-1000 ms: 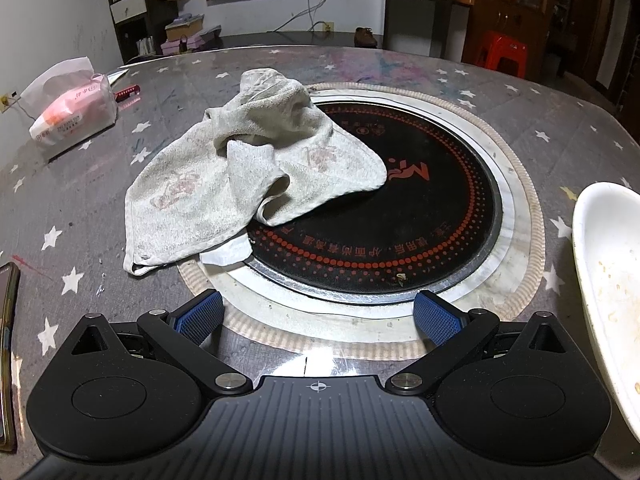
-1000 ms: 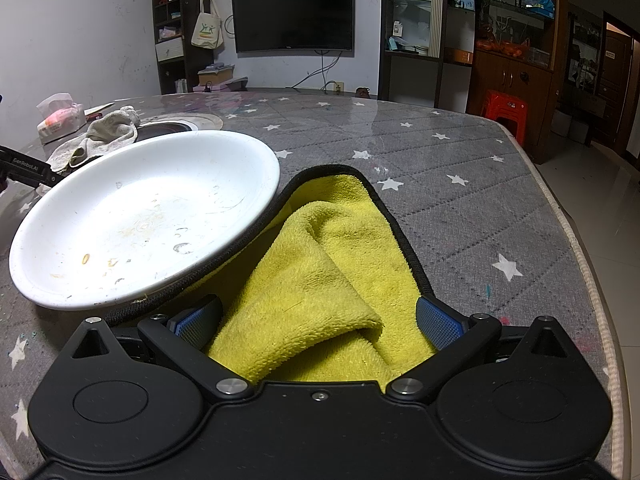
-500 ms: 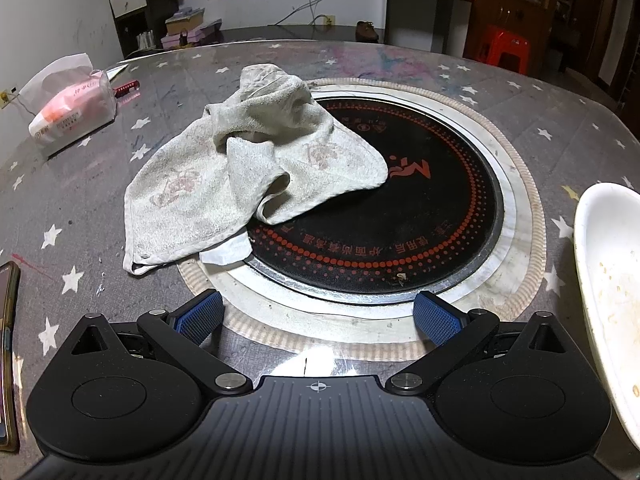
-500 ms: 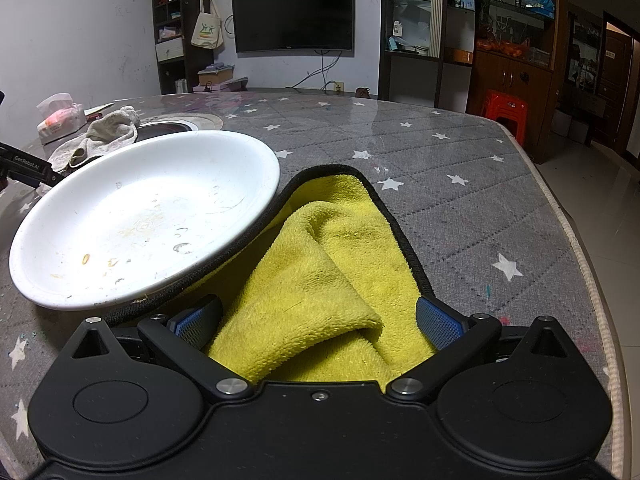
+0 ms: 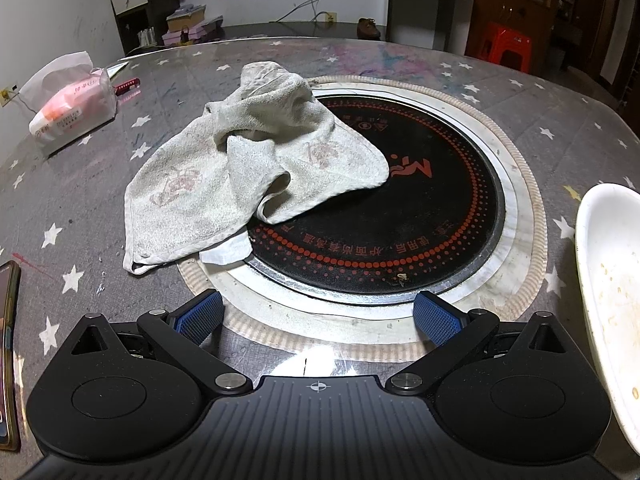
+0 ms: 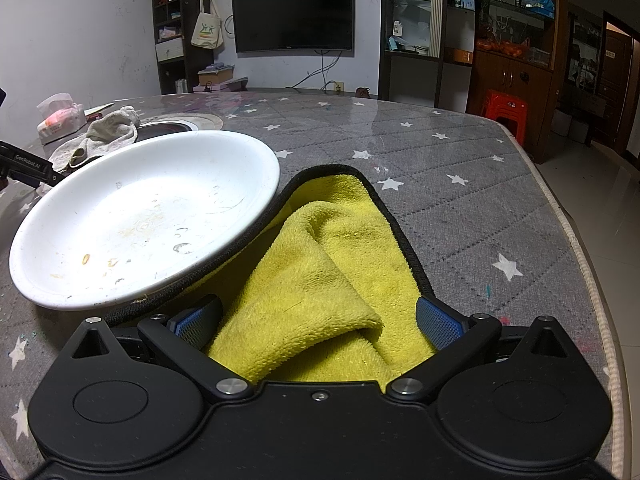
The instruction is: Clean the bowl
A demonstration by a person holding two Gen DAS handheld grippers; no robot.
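My right tongs (image 6: 318, 322) spread wide over folded yellow microfibre cloth (image 6: 320, 280); soiled white shallow bowl (image 6: 144, 216) at 10 o'clock. My left tongs (image 5: 318, 314) open, empty, above grey starred tabletop (image 5: 80, 200).

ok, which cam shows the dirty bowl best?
Right wrist: the whole white bowl is in frame, with food residue inside and the yellow cloth tucked under its rim. Left wrist catches only a slice of the bowl at the right edge.

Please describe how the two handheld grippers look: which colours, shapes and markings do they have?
Both the left gripper and the right gripper look the same: matte black bodies with two round housings, silver pivot screws and angled black links. The jaws carry blue textured pads. The left body is ribbed, with a small white crosshair mark.
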